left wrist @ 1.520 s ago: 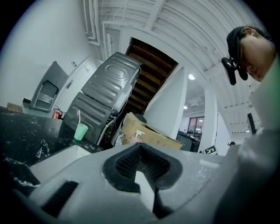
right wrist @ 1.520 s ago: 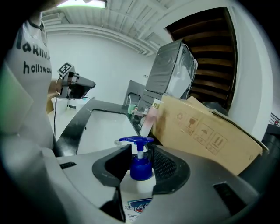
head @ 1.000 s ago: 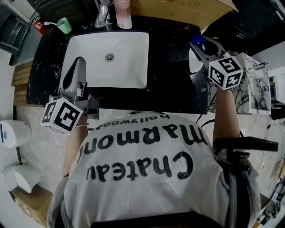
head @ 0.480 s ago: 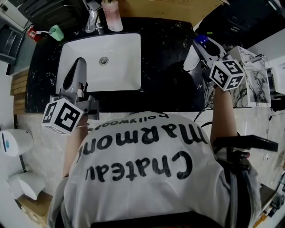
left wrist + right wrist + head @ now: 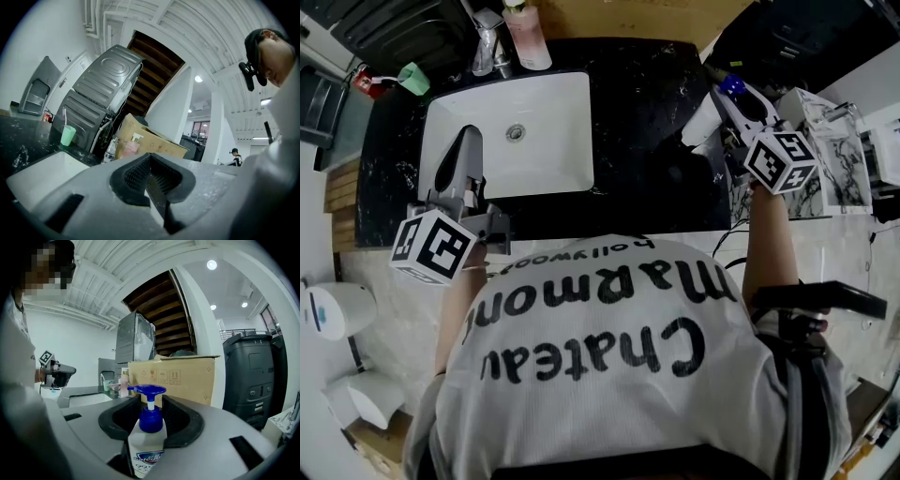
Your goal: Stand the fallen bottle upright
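The bottle [image 5: 146,448] is white with a blue pump [image 5: 149,412]. My right gripper [image 5: 150,416] is shut on it, jaws pressing its shoulders just below the pump. In the right gripper view it stands about upright between the jaws. The head view has that gripper [image 5: 739,101] over the right end of the black counter [image 5: 647,103], with the bottle's [image 5: 701,122] white body off the surface and the pump on top. My left gripper [image 5: 461,150] hovers over the left part of the white sink [image 5: 553,122], its pads [image 5: 154,180] together and nothing between them.
A faucet [image 5: 490,42], a pink soap bottle [image 5: 528,37] and a green cup [image 5: 414,78] stand behind the sink. A cardboard box [image 5: 173,378] is at the back. A marble-patterned piece [image 5: 839,141] lies right of the counter, a white fixture [image 5: 333,309] at the far left.
My right gripper has rolled and shifted a little with the bottle, so the blue pump and white body show more. The left gripper has kept its place.
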